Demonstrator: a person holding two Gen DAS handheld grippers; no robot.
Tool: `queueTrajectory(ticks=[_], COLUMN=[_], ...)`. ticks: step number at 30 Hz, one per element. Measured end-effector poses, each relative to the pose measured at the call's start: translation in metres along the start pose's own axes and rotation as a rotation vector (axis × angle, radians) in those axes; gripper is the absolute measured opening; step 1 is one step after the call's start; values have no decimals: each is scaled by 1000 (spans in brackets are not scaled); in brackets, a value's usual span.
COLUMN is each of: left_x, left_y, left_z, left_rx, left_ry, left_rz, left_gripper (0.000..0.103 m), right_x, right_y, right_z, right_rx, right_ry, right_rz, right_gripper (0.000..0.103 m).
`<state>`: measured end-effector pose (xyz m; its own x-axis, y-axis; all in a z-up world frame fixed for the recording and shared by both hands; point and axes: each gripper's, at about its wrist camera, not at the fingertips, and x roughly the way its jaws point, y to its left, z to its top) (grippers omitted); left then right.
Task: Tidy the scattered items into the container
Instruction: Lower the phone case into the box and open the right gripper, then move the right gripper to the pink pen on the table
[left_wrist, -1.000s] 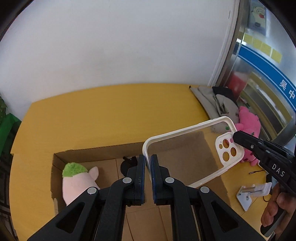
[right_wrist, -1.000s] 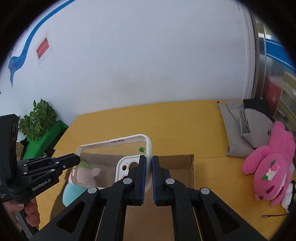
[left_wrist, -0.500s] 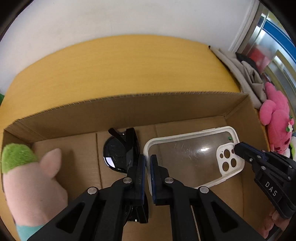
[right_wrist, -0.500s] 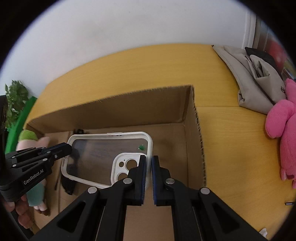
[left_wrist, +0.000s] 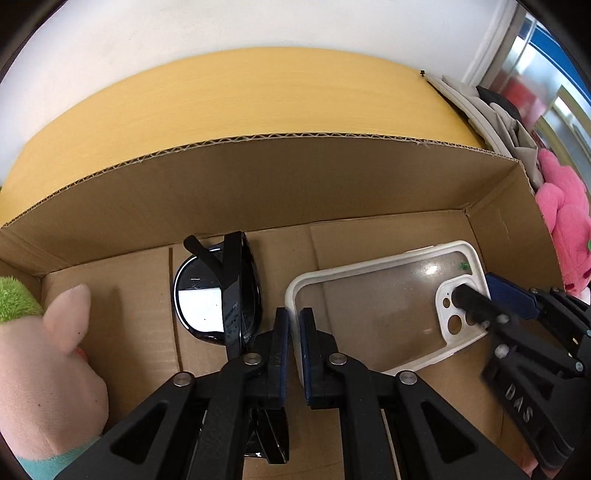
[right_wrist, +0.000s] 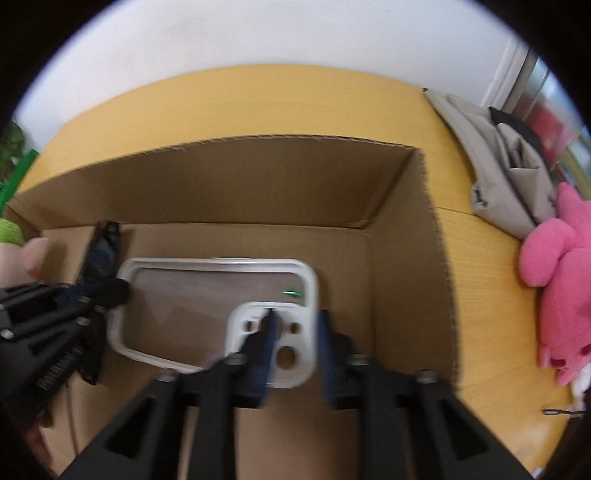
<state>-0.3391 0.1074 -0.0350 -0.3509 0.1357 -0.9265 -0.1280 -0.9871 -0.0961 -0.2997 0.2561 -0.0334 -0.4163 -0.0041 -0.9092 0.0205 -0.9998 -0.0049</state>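
Observation:
A clear phone case (left_wrist: 380, 310) with a white rim lies low inside the cardboard box (left_wrist: 277, 184), close over its floor. My left gripper (left_wrist: 294, 314) is shut on the case's left rim. My right gripper (right_wrist: 297, 317) is at the camera-cutout end; its jaws are opening, and the white rim of the case (right_wrist: 207, 295) stands between them with the pads off it. The left view shows the right gripper (left_wrist: 476, 291) straddling that rim. The right view shows the left gripper (right_wrist: 118, 290) at the case's far end.
Black sunglasses (left_wrist: 218, 291) lie in the box to the left of the case. A pale plush with a green tuft (left_wrist: 48, 350) fills the box's left end. Outside on the yellow table lie a pink plush (right_wrist: 554, 277) and a grey folded bag (right_wrist: 509, 173).
Both grippers came down with the case from above the box to just over its floor. The right gripper's jaws, shut on the camera end before, have parted.

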Motion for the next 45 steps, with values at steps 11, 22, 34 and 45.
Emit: queueTrajectory(ticks=[11, 22, 34, 45], left_x=[-49, -220, -244, -235], left_y=[-2, 26, 18, 25], left_z=[-6, -88, -222, -275], left_rx=[-9, -43, 28, -63], left_ry=[-165, -701, -739, -714], left_rz=[38, 77, 280, 298], left_gripper=[57, 103, 103, 103], right_x=[-32, -149, -172, -186], right_y=[3, 19, 46, 51], right_z=[-11, -66, -159, -196], right_rx=[-3, 3, 53, 40], right_ry=[-114, -404, -430, -444], right_rz=[43, 139, 27, -17], right_gripper=[74, 103, 102, 102])
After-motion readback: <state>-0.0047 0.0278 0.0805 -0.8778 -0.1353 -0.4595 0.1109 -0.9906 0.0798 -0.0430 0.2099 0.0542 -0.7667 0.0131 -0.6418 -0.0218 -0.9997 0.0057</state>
